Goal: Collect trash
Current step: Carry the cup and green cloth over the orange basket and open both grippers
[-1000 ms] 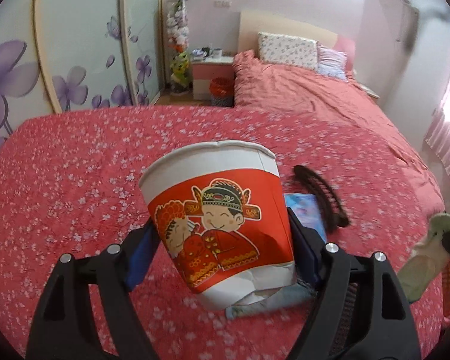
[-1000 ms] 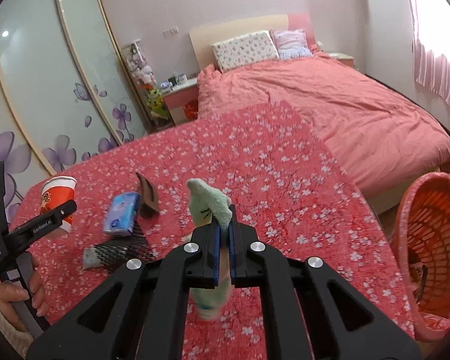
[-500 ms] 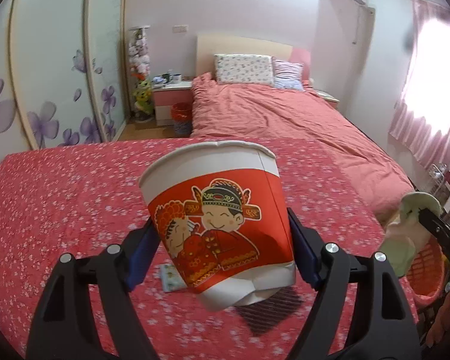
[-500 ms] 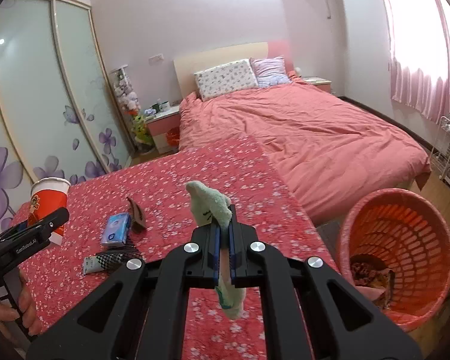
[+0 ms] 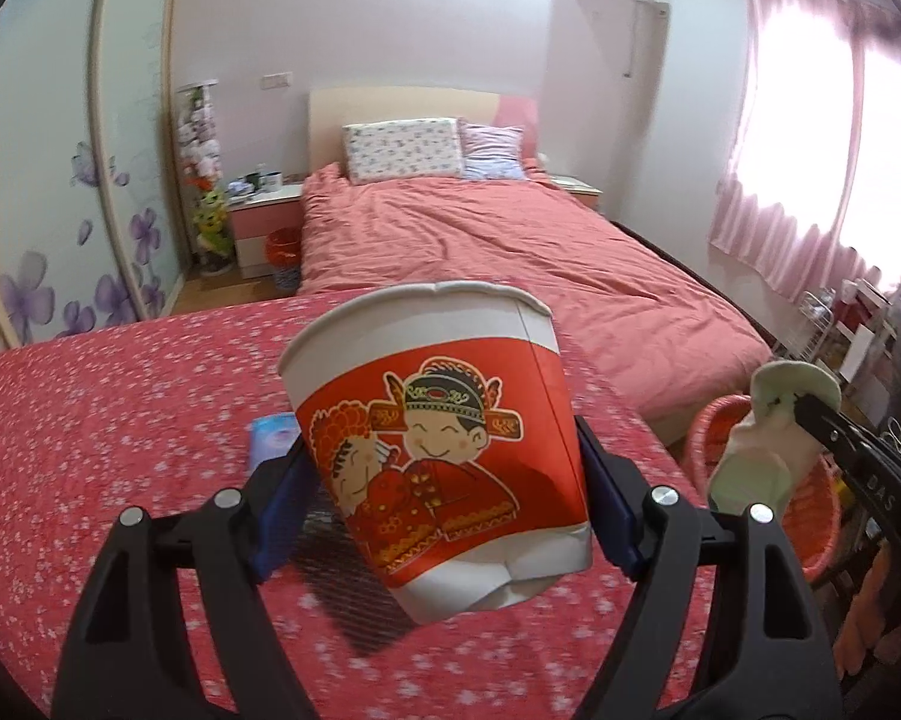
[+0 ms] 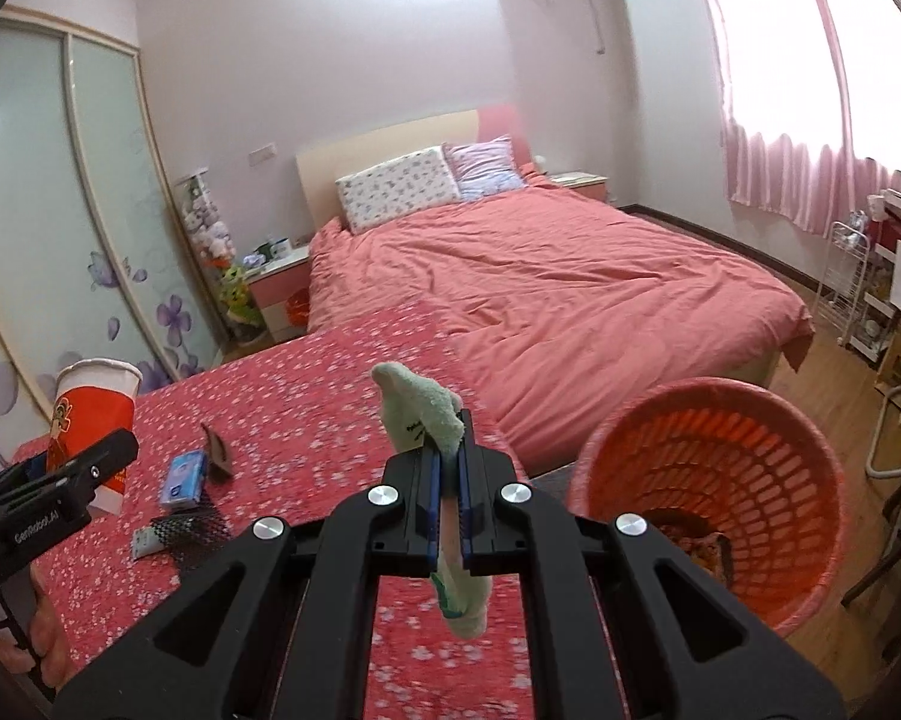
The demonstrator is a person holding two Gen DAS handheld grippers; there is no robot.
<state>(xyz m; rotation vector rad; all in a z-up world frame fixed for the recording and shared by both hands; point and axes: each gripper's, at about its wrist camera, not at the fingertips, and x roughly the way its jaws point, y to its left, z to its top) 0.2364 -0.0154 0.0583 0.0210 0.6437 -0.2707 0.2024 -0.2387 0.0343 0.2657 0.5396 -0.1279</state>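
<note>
Above the red flowered table: left gripper, its blue pads pressed to both sides of a paper cup. Cup white-rimmed, red band with two cartoon figures, tilted, base dented, held clear of the cloth. Seen from the right wrist view, the same cup sits at the table's left end.

At the table's right edge: right gripper, jaws clamped on a pale green sock. Sock toe sticks up above the pads; the rest hangs below them. In the left view the sock shows in front of the basket.

On the floor, just right of the table: orange basket, open lattice wall, some dark scraps at the bottom.

On the table, left part: blue packet; brown clip just beside it; black mesh piece nearer the camera.

Behind: bed with pink cover.
</note>
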